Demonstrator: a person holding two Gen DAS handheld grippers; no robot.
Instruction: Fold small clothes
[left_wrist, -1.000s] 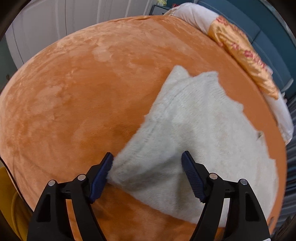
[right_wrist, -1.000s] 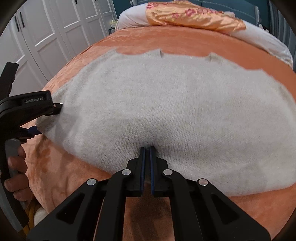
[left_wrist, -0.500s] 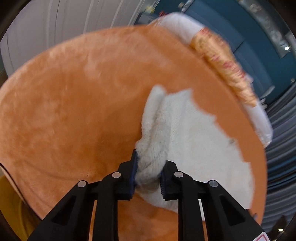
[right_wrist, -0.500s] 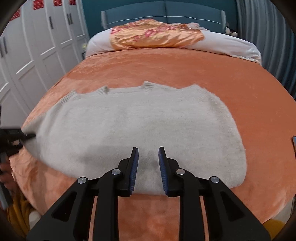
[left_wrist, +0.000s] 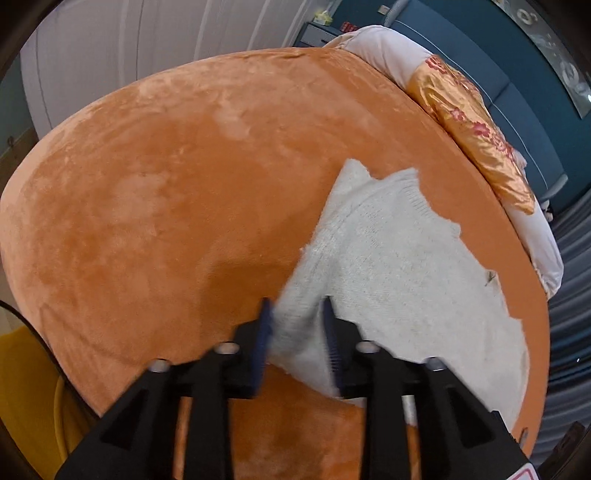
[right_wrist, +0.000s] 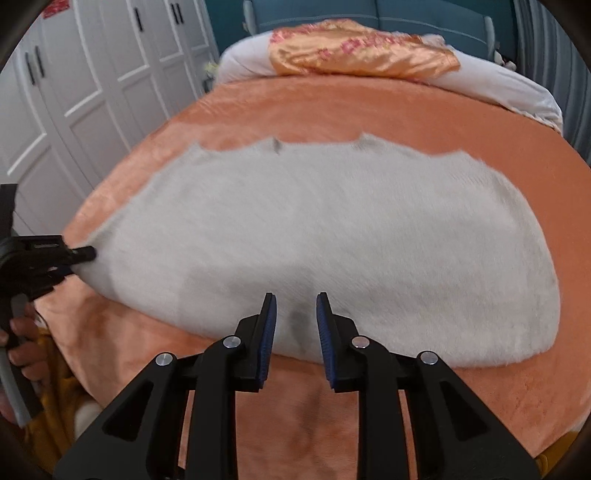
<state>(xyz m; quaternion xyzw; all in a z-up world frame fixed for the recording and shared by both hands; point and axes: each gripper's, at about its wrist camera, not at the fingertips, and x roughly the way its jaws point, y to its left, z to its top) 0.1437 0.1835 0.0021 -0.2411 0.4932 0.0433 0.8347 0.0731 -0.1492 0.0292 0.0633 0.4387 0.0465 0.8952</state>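
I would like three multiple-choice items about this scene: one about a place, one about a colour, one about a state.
1. Where does the white knitted garment lie?
A. on the orange bedspread
B. on a chair
C. on the floor

2. What colour are the gripper pads?
A. red
B. blue
C. green

3. How does the right gripper stand?
A. clamped on a pillow
B. open over the garment's near edge
C. out of view

Answers:
1 A, orange plush surrounds the garment.
2 B, both views show blue pads.
3 B, the right wrist view shows a clear gap between its pads.
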